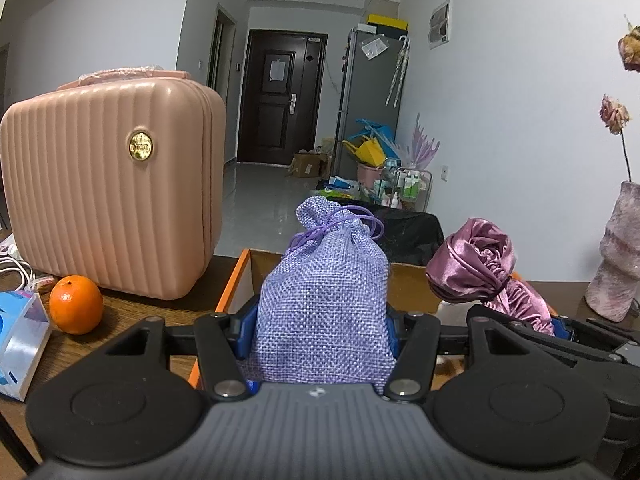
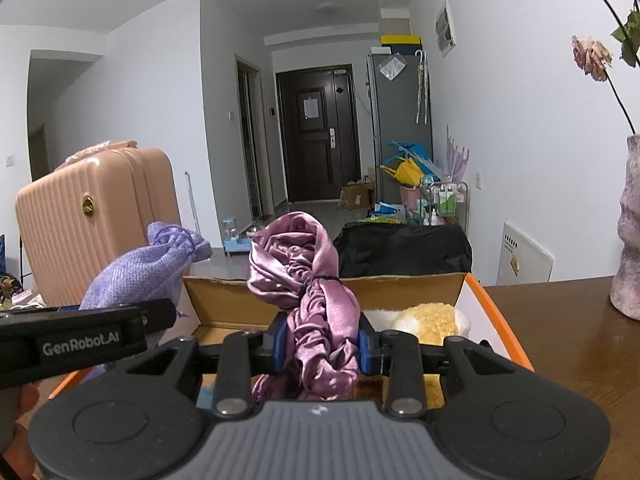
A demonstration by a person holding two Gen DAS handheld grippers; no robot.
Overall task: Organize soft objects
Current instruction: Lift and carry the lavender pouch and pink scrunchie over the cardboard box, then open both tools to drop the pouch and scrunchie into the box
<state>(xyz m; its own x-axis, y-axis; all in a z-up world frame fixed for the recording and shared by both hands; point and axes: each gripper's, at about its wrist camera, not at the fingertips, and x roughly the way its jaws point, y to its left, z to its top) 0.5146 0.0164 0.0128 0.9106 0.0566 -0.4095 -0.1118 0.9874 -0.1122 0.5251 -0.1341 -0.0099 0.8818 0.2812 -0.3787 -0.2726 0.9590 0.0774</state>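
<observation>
We hold the left gripper (image 1: 322, 334) with its blue pads pressed on either side of a lavender woven drawstring pouch (image 1: 324, 292), the jaws closed only part way because the stuffed pouch fills the gap. The pouch stands upright between the jaws, its gathered neck and cord bow above and ahead of them. Beyond and below the left jaws lies an open cardboard box with orange edges (image 1: 232, 280), on a brown wooden table (image 1: 132, 312).

Our right gripper (image 2: 323, 350) is clamped narrowly on a bunched pink satin cloth (image 2: 316, 292); the fabric rises in a rolled loop ahead of the jaws and hangs in folds below them. Under and just ahead of the right jaws the same box is open, and a yellow fluffy plush item (image 2: 430, 322) lies inside it, to the right of the jaws.

Left of the left jaws an orange (image 1: 76, 304) sits on the table beside a pink ribbed case (image 1: 108, 192). Far to the right of both jaws stands a mottled pink vase (image 1: 616, 256) holding dried roses.
</observation>
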